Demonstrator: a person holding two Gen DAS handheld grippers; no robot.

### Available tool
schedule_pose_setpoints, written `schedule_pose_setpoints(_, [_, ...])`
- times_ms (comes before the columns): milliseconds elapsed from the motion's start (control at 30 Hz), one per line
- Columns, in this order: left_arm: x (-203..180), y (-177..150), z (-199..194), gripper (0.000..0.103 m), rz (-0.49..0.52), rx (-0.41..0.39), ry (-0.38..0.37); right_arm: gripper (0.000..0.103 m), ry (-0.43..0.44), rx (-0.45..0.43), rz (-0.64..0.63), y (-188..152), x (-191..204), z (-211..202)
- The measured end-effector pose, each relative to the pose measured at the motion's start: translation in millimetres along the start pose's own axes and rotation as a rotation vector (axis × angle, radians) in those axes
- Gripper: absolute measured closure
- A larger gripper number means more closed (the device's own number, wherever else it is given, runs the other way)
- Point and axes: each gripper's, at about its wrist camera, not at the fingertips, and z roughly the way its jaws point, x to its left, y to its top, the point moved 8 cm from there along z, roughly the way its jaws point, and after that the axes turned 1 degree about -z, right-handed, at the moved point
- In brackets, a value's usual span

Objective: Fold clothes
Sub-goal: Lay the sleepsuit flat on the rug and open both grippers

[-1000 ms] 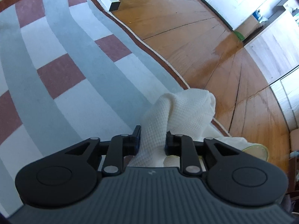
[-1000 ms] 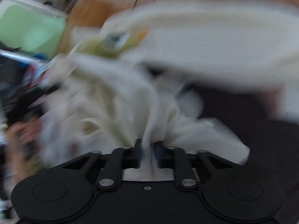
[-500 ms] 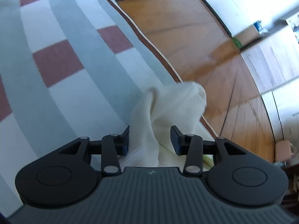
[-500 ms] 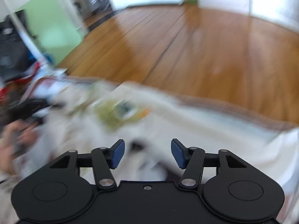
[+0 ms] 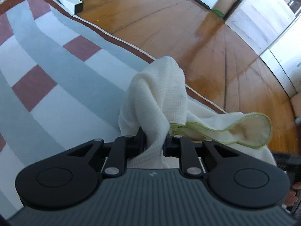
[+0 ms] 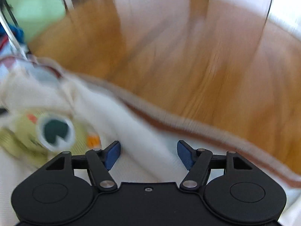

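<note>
A cream waffle-knit garment [image 5: 160, 90] rises in a bunched fold straight ahead of my left gripper [image 5: 154, 141], which is shut on a pinch of the cloth. Its green-trimmed opening [image 5: 248, 128] hangs out to the right. In the blurred right wrist view the same garment [image 6: 116, 113] lies spread on the rug, with a green printed patch [image 6: 54, 131] at the left. My right gripper [image 6: 149, 154] hovers over the cloth, open, with nothing between its blue pads [image 6: 112, 154].
A rug [image 5: 56, 75] striped grey, white and red-brown lies under the garment, its brown-bordered edge [image 6: 188, 128] running diagonally. Beyond it is a wooden floor [image 5: 169, 18]. A white box [image 5: 71, 1] sits at the rug's far corner. A hand [image 5: 293, 194] shows at the lower right.
My left gripper opened half a second ago and has shut again on the cloth. My right gripper let go of the garment, stays open and has swung sideways.
</note>
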Motion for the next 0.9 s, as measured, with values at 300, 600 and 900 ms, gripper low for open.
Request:
schedule_pose_setpoints(300, [-14,9,-34,0.097,0.214,-0.191,0.193,0.1,-0.079,-0.353,-0.059,9,30,-109])
schedule_pose_setpoints(600, [-66,21,-127,0.097,0.388,-0.492,0.234,0.1,-0.205,-0.637,-0.051,22,17,-247])
schedule_pose_setpoints(900, [-201,149,-114,0.053,0.408,-0.539,0.043,0.078,-0.706,-0.716,0.072,86,-97,-311])
